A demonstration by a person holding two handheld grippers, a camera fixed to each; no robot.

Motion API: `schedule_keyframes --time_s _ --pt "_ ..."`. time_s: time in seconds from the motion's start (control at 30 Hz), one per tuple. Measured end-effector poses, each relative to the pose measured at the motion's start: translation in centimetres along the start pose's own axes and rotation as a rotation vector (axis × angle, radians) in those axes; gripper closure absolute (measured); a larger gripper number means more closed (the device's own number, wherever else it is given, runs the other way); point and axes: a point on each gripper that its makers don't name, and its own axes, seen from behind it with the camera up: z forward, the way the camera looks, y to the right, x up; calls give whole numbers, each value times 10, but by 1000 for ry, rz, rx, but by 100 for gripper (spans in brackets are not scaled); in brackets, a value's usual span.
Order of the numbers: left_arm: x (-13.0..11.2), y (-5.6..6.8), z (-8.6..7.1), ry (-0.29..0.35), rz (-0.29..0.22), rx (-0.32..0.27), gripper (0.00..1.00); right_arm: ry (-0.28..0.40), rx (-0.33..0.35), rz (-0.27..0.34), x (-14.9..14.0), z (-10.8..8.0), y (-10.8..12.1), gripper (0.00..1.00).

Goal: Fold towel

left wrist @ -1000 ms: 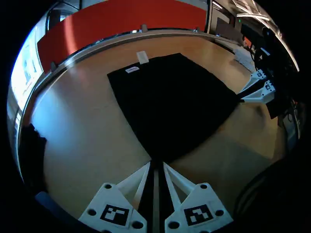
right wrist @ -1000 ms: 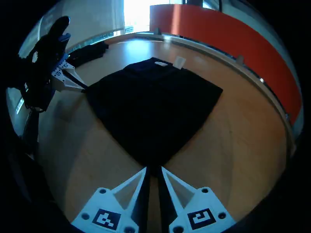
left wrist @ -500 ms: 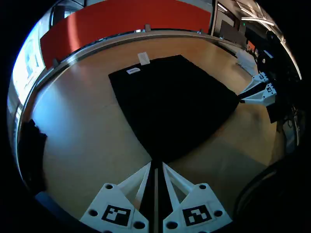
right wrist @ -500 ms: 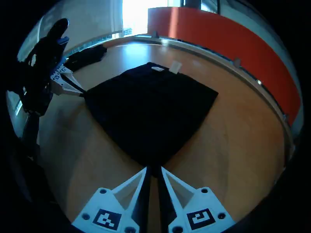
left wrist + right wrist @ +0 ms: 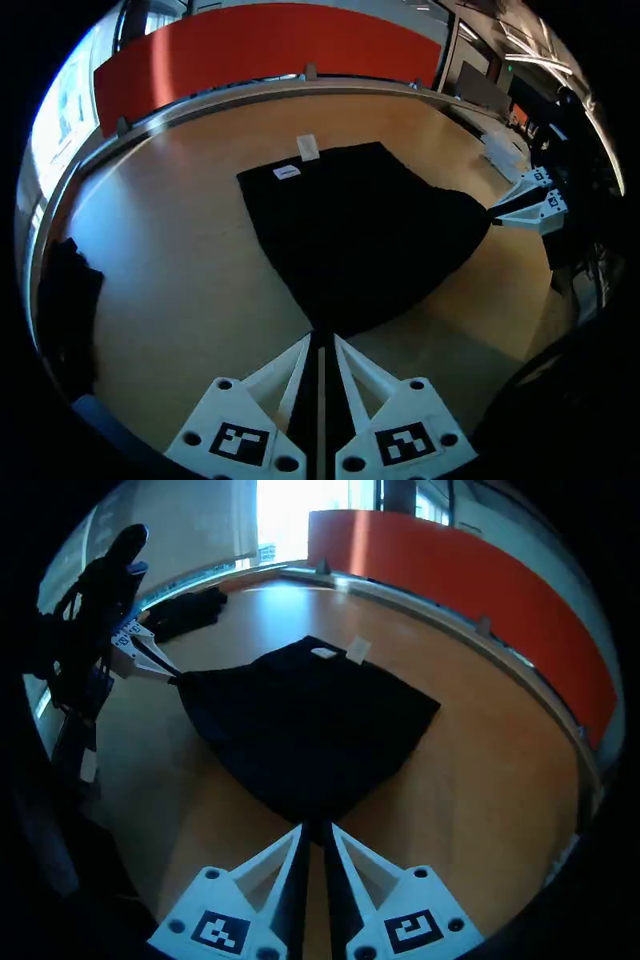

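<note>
We hold the black towel [image 5: 360, 240] by two corners over the wooden desk [image 5: 168, 240]. The left claw [image 5: 322, 338], at the bottom centre of the left gripper view, has its fingers together on one near corner. The right claw [image 5: 318, 826], at the bottom centre of the right gripper view, is pinched on the neighbouring corner in the same way. Each claw also appears across the cloth in the other's view, one at the right edge of the frame, the other at the upper left. The edge between the two held corners runs in a slack curve, while the rest of the towel spreads away toward mid-frame. A white label [image 5: 286, 172] sits on the cloth near its far edge, and a small white tag [image 5: 308, 146] lies just beside that edge. Bare desk opens wide to the left of the towel in the left gripper view and to its right in the right gripper view. More bare wood separates the far edge from the desk's rim and the red partition [image 5: 264, 48]. A dark bundle [image 5: 68, 312] lies at the left of the frame, well apart from the towel.
</note>
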Motion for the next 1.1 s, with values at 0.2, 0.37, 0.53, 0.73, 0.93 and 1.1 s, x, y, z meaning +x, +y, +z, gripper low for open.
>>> schedule_keyframes --time_s 0.2,0.37,0.53,0.73,0.93,1.1 --pt "2 11 -21 2 -19 -19 96 -2 16 -20 10 -21 -3 88" --pt "3 18 -38 3 -35 -32 96 -13 38 -25 14 -37 -9 89" --pt "2 23 -53 0 -49 -42 96 -18 55 -23 18 -50 -16 89" --pt "-1 28 -63 -6 -59 -52 96 -23 69 -15 19 -58 -23 89" --pt "7 27 -63 1 -60 -56 95 -22 70 -8 25 -57 -23 89" --pt "21 21 -60 14 -50 -57 96 -15 66 -3 37 -55 -16 89"
